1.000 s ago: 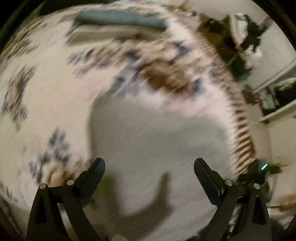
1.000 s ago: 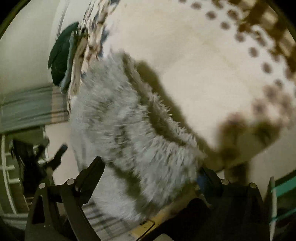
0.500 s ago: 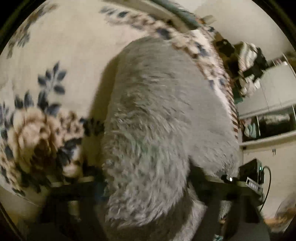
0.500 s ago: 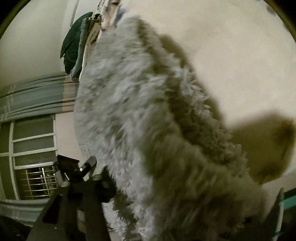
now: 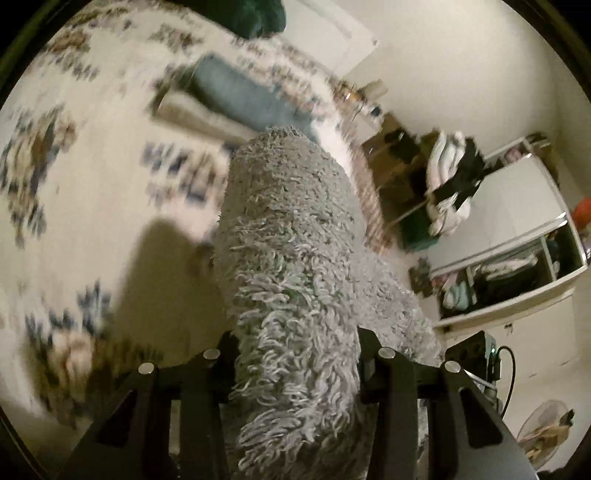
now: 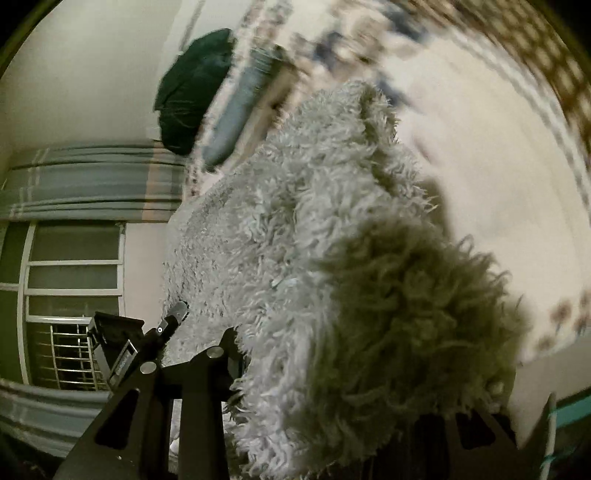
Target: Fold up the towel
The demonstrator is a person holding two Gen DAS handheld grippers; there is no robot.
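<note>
A shaggy grey towel [image 5: 291,236] hangs lifted above the flower-print bedspread [image 5: 85,177]. My left gripper [image 5: 297,350] is shut on one bunched edge of it, and the pile bulges out between the two black fingers [image 5: 373,354]. In the right wrist view the same grey towel [image 6: 332,240] fills the middle. My right gripper [image 6: 332,354] is shut on another part of it; the left finger [image 6: 225,350] shows, while the right one is buried under the pile. The other gripper's body [image 6: 122,343] shows at the lower left of that view.
A blue folded cloth [image 5: 240,96] and a dark green bundle [image 5: 236,14] lie at the far end of the bed. To the right stand a wardrobe [image 5: 517,258] and a heap of clothes [image 5: 454,184]. A window with a curtain [image 6: 74,258] is on the other side.
A second ago both grippers stood open over the flat towel. They closed on it and have lifted it off the bedspread, so it now hangs bunched in both.
</note>
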